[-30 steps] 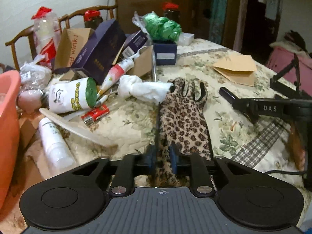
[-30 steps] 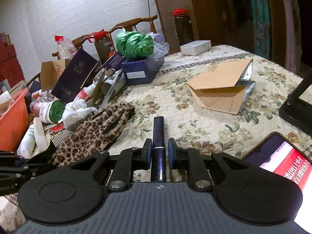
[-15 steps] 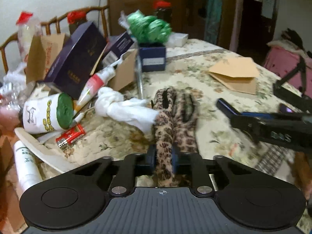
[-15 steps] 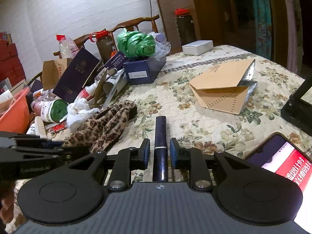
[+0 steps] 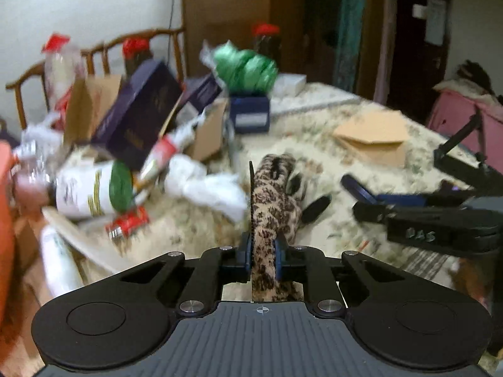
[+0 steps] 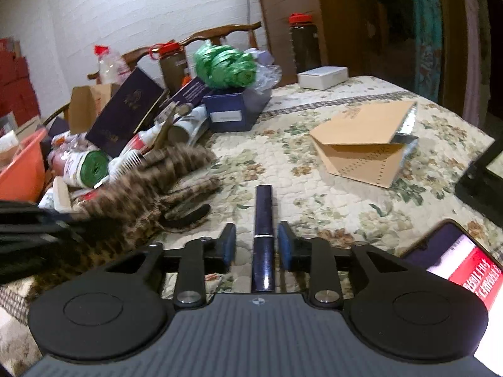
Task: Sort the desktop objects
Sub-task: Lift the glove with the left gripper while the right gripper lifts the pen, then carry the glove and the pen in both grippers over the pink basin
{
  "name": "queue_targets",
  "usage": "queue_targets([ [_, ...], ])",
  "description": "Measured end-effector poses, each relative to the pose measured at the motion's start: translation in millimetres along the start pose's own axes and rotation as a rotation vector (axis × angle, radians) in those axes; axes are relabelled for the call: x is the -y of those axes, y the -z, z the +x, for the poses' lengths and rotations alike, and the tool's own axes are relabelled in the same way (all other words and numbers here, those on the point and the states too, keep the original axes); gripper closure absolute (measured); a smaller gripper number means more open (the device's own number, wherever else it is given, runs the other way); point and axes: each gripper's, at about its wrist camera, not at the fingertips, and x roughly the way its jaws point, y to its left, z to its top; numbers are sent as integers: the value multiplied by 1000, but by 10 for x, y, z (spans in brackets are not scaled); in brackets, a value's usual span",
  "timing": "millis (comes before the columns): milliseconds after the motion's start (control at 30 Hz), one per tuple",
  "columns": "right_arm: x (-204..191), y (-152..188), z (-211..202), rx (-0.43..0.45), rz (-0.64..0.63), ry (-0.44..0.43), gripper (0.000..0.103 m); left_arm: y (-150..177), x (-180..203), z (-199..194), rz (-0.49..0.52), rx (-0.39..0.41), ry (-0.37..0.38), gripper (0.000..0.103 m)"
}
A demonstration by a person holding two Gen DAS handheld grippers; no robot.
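Observation:
My left gripper (image 5: 263, 248) is shut on a leopard-print glove (image 5: 273, 201), which hangs bunched and raised off the table, blurred (image 6: 151, 188) in the right wrist view. A thin black toothed strip (image 5: 251, 188) stands along the glove's left side at the jaws. My right gripper (image 6: 257, 245) hovers low over the floral tablecloth (image 6: 314, 194). Its jaws are opening, with a dark blue tube (image 6: 264, 216) lying between the pads and touching neither. The left wrist view shows that gripper (image 5: 371, 210) and tube (image 5: 355, 187) to the glove's right.
A heap of boxes, bottles, a white cloth (image 5: 207, 185) and a green bag roll (image 5: 91, 188) crowds the left. An orange basin (image 6: 22, 172) sits far left. A kraft envelope (image 6: 361, 138), a lit phone (image 6: 456, 257) and a black stand (image 6: 484, 182) lie right.
The left jaws closed on the glove and pulled it up, bunching it. The right jaws came apart from the dark blue tube, which stays on the cloth.

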Motion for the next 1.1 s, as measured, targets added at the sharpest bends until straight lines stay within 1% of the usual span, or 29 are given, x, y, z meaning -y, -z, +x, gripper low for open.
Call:
queue_targets([
  [33, -16, 1, 2, -1, -9, 9, 73, 13, -25, -13, -8, 4, 5, 94],
  [67, -29, 2, 1, 0, -12, 38, 84, 13, -56, -49, -21, 13, 13, 94],
  [100, -38, 1, -1, 1, -11, 69, 87, 6, -80, -98, -34, 21, 21, 94],
  [167, -44, 14, -52, -1, 25, 50, 87, -10, -104, -197, -39, 42, 33, 94],
  [200, -53, 28, -86, -8, 49, 13, 87, -7, -102, -246, -35, 55, 29, 94],
  [233, -72, 49, -123, -21, 77, -47, 87, 0, -99, -280, -35, 62, 31, 94],
  [300, -123, 91, -179, -45, 115, -143, 87, 24, -102, -336, -47, 63, 52, 93],
  [367, -218, 135, -232, -69, 126, -210, 87, 74, -109, -419, -54, 65, 78, 93],
  [500, -394, 157, -326, -89, 110, -259, 87, 133, -158, -642, -56, 100, 80, 93],
  [633, -554, 30, -442, -79, 109, -317, 87, 100, -311, -883, -78, 142, 74, 92],
  [700, -674, -62, -507, -68, 104, -354, 87, 62, -393, -1015, -83, 168, 57, 92],
  [833, -1043, -297, -641, -28, 40, -408, 87, -31, -609, -1324, -98, 224, 23, 91],
  [967, -1499, -536, -736, 18, -27, -467, 87, -155, -873, -1698, -106, 298, -54, 90],
  [1100, -1980, -760, -792, 60, -79, -527, 87, -246, -1234, -2057, -139, 355, -138, 90],
])
